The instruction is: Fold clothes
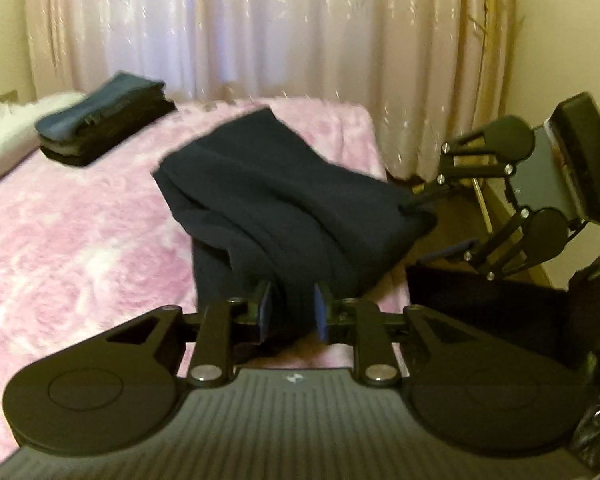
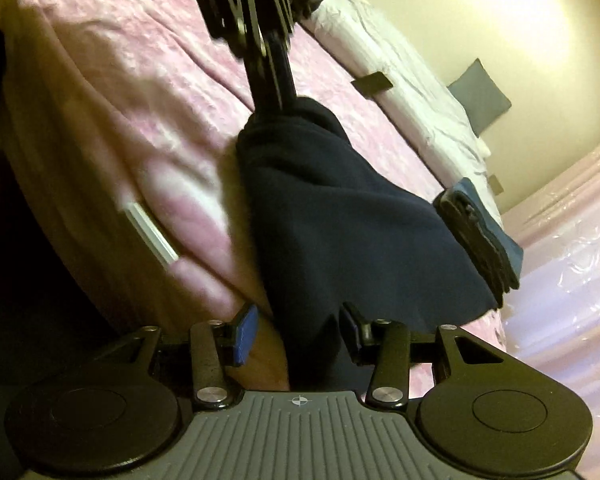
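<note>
A dark navy garment (image 1: 284, 208), bunched into thick folds, hangs over the near right corner of the pink bed. My left gripper (image 1: 293, 310) is shut on its near edge, and the cloth fills the gap between the blue pads. The right gripper (image 1: 432, 228) reaches in from the right with its fingers apart around the garment's other end. In the right wrist view the garment (image 2: 340, 220) runs between my right gripper's (image 2: 298, 332) spread fingers; the left pad (image 2: 246, 334) stands clear of the cloth. The left gripper (image 2: 274, 80) pinches the far end from above.
A stack of folded dark and blue clothes (image 1: 104, 120) (image 2: 480, 240) lies at the far side of the pink blanket (image 1: 80, 220). White bedding (image 1: 4, 136) lines the bed's head. A pale curtain (image 1: 260, 28) hangs behind. Wooden floor (image 1: 456, 220) lies beyond the bed's right edge.
</note>
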The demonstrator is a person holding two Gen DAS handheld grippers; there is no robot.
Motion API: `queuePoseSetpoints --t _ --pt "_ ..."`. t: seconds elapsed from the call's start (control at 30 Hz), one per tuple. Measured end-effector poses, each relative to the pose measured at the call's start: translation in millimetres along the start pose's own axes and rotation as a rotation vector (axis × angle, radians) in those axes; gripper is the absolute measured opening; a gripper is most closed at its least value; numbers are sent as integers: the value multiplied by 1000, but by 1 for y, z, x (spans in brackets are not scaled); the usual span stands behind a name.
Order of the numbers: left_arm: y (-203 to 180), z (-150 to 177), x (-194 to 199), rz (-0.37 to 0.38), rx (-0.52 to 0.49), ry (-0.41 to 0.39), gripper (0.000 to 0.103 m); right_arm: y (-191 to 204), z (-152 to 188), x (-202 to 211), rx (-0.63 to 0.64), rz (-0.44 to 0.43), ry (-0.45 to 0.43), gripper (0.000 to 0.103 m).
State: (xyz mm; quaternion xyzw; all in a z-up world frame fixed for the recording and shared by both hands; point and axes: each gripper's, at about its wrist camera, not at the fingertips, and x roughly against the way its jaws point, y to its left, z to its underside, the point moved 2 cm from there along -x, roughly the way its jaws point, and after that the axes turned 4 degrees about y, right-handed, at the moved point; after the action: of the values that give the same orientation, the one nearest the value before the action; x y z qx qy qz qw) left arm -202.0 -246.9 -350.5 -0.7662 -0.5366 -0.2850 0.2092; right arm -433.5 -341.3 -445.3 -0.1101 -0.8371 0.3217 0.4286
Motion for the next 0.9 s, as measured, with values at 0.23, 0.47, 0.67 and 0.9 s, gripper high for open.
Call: queuePoseSetpoints --t 0.23,0.47,0.67,0.9 --pt "17 1 -22 87 30 44 17 -2 5 -29 16 -6 23 44" --pt "38 3 -10 149 50 41 4 -23 9 -29 -51 -34 21 22" --pt "74 15 9 8 126 23 0 -25 11 -31 -44 -40 31 21" --pt "44 16 34 23 97 -3 0 -28 9 -25 -111 -54 34 22"
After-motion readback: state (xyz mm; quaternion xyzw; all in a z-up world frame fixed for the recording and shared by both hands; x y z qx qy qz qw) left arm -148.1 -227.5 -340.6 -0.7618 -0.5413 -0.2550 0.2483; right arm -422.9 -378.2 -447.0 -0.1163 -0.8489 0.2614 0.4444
